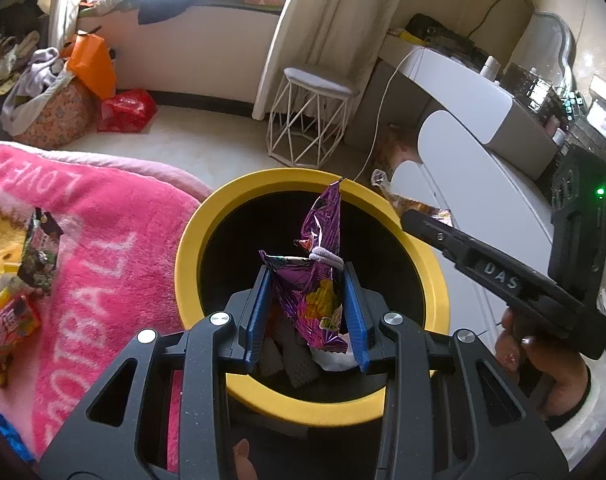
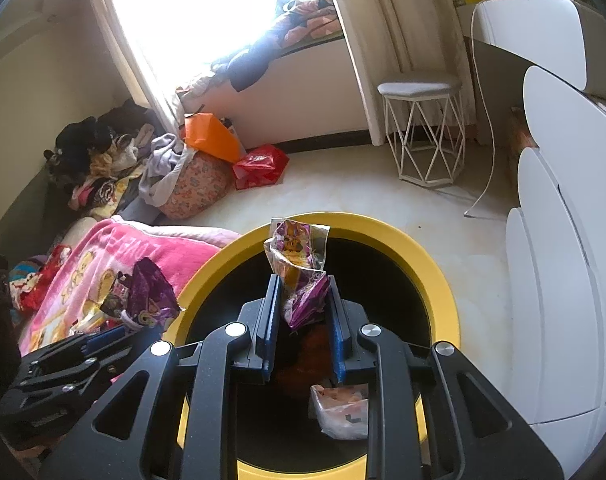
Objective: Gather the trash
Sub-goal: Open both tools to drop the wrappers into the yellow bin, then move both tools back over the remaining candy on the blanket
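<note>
Trash in both tools: a purple snack wrapper (image 1: 317,280) sits pinched between the nearly closed blue fingers of the left tool (image 1: 309,276) at frame centre, over the yellow-rimmed bin (image 1: 191,240). The right tool (image 2: 303,284), likewise nearly closed, clamps a crumpled foil wrapper (image 2: 299,264) above the same bin (image 2: 443,292). More wrappers (image 1: 39,252) lie on the pink blanket (image 1: 115,240) at left.

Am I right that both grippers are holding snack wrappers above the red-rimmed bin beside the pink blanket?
Not quite: the bin has a yellow rim, as both wrist views show. Otherwise yes: the left gripper holds a purple wrapper and the right gripper an orange-purple wrapper beside the pink blanket.
</note>
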A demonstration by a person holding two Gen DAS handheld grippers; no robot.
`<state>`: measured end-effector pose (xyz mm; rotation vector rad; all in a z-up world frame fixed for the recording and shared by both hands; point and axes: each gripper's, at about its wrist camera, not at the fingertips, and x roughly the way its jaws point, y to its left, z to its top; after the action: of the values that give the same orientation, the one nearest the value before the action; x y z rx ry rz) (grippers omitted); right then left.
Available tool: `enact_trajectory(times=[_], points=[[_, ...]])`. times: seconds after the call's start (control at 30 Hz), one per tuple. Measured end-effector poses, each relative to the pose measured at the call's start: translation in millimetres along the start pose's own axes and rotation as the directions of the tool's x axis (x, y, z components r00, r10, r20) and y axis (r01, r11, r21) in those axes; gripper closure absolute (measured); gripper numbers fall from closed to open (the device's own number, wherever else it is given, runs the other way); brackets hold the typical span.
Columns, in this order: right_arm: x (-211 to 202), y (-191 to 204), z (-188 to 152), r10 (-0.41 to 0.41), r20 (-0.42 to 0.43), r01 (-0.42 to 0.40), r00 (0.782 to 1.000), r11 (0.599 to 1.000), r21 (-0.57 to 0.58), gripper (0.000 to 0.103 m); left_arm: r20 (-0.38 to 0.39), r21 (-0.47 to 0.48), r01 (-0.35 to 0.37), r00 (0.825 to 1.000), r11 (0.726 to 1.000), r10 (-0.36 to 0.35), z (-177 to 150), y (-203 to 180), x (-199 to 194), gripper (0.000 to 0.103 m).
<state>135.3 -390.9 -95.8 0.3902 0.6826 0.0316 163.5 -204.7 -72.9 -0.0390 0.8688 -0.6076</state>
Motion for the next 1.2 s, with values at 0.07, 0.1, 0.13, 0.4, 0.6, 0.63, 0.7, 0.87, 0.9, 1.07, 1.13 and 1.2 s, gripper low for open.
enact_trajectory(times=[0.07, 0.1, 0.13, 0.4, 0.6, 0.63, 0.7, 0.87, 0.9, 1.07, 1.13, 1.2], points=[[0.9, -0.5, 2.0, -0.002, -0.008, 0.002, 1.000, 1.000, 0.004, 0.080, -0.009, -0.010, -0.002, 1.000, 1.000, 0.002, 0.6, 2.4, 4.9, 0.074], [1.7, -1.2, 3.0, 0.001, -0.013, -0.001, 1.000, 1.000, 0.005, 0.078, -0.012, -0.014, -0.002, 1.000, 1.000, 0.002, 0.7, 2.6, 6.2, 0.071], [1.4, -1.6, 2.9, 0.001, -0.018, -0.001, 1.000, 1.000, 0.005, 0.076, -0.016, -0.019, 0.000, 1.000, 1.000, 0.000, 1.0, 3.5, 7.9, 0.070], [-2.6, -8.9, 6.4, -0.011, -0.018, 0.011, 1.000, 0.999, 0.033, 0.047, 0.006, -0.076, -0.014, 1.000, 0.997, 0.014, -1.8, 12.2, 1.7, 0.018], [-7.8, -5.2, 4.7, -0.016, -0.008, 0.016, 1.000, 0.999, 0.032, 0.036, 0.028, -0.094, -0.043, 0.999, 0.995, 0.046, -2.9, 16.4, -11.2, 0.011], [-9.4, -2.8, 4.3, -0.013, -0.004, 0.013, 1.000, 1.000, 0.028, 0.035, 0.038, -0.095, -0.050, 0.998, 0.994, 0.054, -3.1, 17.5, -15.0, 0.011], [-11.2, 2.0, 5.1, -0.013, 0.002, 0.013, 1.000, 1.000, 0.016, 0.033, 0.055, -0.093, -0.064, 0.996, 0.994, 0.069, -3.4, 19.9, -22.3, 0.011], [-16.5, 17.5, 6.3, 0.003, 0.019, -0.002, 1.000, 1.000, -0.009, 0.028, 0.101, -0.110, -0.091, 0.990, 0.990, 0.103, -3.8, 31.1, -42.5, 0.011], [-17.0, 20.7, 6.4, 0.005, 0.021, -0.005, 1.000, 1.000, -0.014, 0.028, 0.108, -0.112, -0.098, 0.988, 0.989, 0.110, -3.6, 32.7, -45.7, 0.011], [-18.6, 36.9, 5.9, 0.021, 0.025, -0.020, 0.999, 0.999, -0.045, 0.027, 0.153, -0.131, -0.127, 0.977, 0.983, 0.147, -3.5, 44.5, -66.1, 0.011], [-18.9, 43.4, 5.8, 0.030, 0.026, -0.028, 0.999, 0.998, -0.060, 0.027, 0.168, -0.139, -0.135, 0.973, 0.981, 0.157, -2.9, 48.3, -72.9, 0.011], [-19.7, 51.2, 5.6, 0.038, 0.026, -0.036, 0.999, 0.997, -0.075, 0.027, 0.184, -0.149, -0.146, 0.968, 0.978, 0.172, -2.4, 52.4, -80.7, 0.011]])
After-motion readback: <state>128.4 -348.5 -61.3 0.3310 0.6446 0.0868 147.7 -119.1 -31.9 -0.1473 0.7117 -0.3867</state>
